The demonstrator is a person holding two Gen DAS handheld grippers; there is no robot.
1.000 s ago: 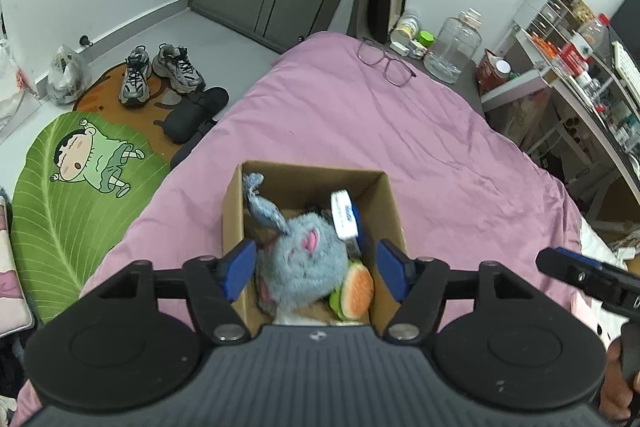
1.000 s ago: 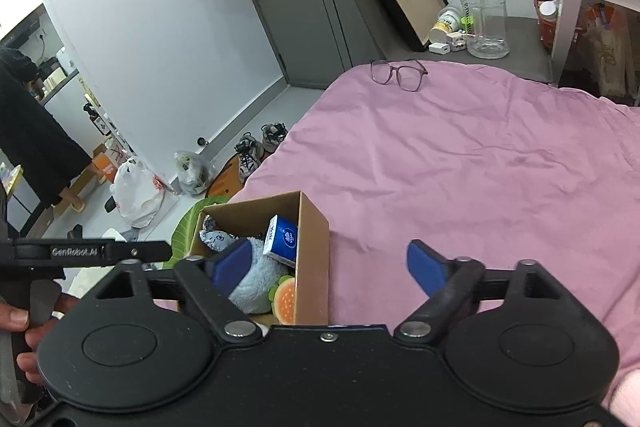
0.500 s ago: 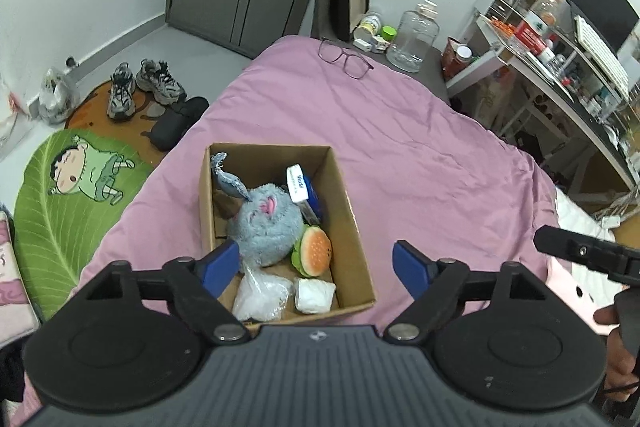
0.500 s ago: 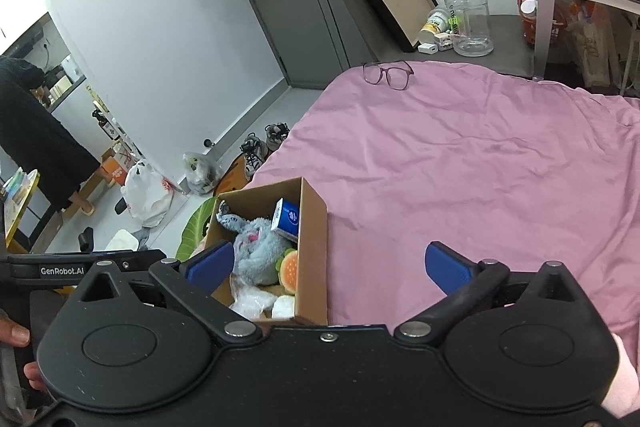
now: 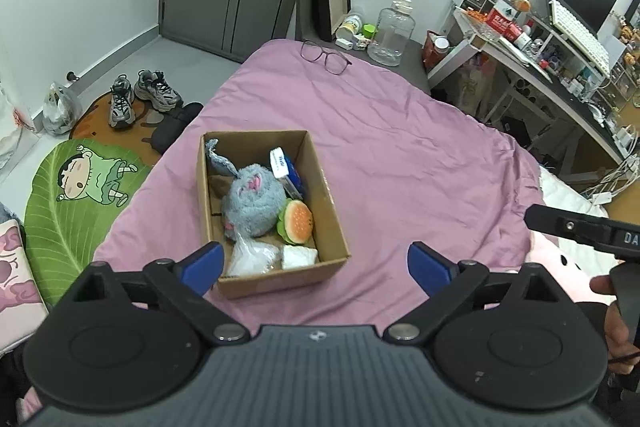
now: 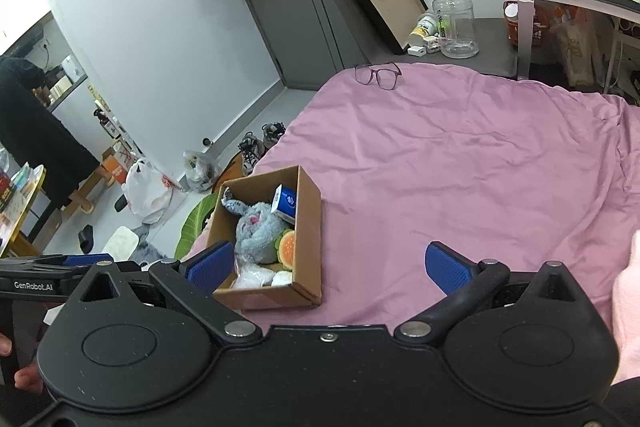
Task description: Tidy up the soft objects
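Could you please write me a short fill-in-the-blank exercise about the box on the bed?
1. The cardboard box sits on a ____ bedspread.
2. The grey plush toy lies ____ the box.
3. The plush burger touches the grey toy's ____ side in the left wrist view.
4. A pair of ____ rests near the bed's far edge.

Missing words: pink; inside; right; glasses

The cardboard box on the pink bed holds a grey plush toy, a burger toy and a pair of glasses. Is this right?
Not quite. The glasses are not in the cardboard box; they lie on the pink bed near its far edge, as the left wrist view shows. The grey plush toy and burger toy are inside.
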